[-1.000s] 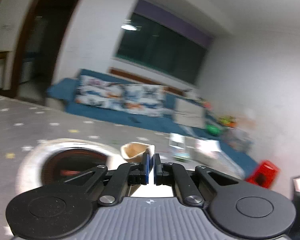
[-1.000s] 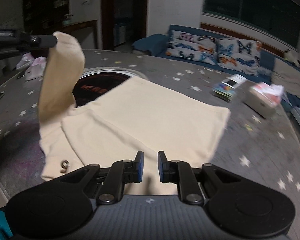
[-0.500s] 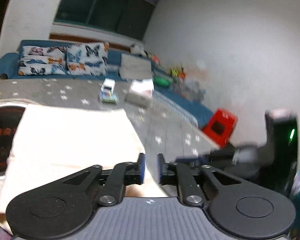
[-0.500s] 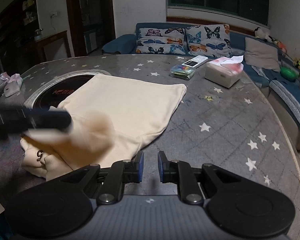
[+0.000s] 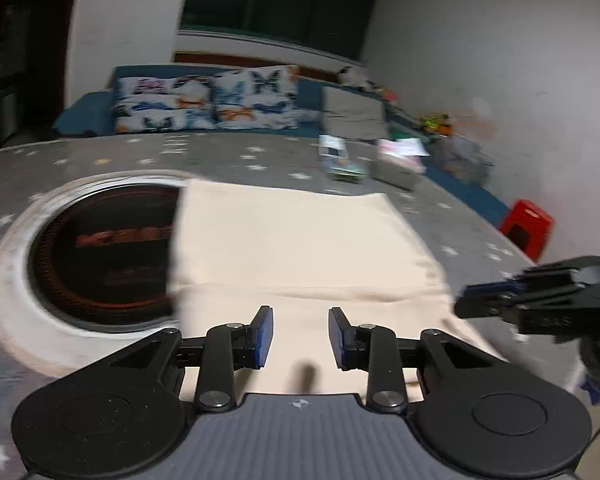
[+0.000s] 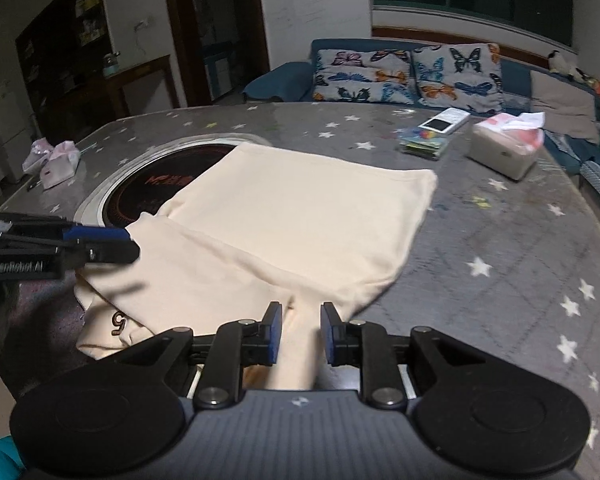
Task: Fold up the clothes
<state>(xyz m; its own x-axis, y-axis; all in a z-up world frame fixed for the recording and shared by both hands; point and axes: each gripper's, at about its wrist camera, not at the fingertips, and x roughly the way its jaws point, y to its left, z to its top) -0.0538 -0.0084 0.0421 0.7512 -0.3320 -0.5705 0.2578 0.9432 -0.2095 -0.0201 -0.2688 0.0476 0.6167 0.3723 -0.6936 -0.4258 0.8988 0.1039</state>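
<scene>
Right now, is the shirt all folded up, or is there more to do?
Partly. The cream garment lies flat on the starry table, with one flap already folded over near the left gripper. Nothing is held: the left gripper and the right gripper are both open, the right one over the near edge. The wide far half probably needs folding next.

Your left wrist view looks low and close from the near table edge toward 12 o'clock, over the cream folded cloth garment [image 5: 300,240]. Your right wrist view looks from the same edge, slightly higher, toward 11 o'clock. Both share that garment [image 6: 300,208] and the blue butterfly-cushioned sofa [image 6: 404,68] at 12 o'clock [image 5: 204,100].
</scene>
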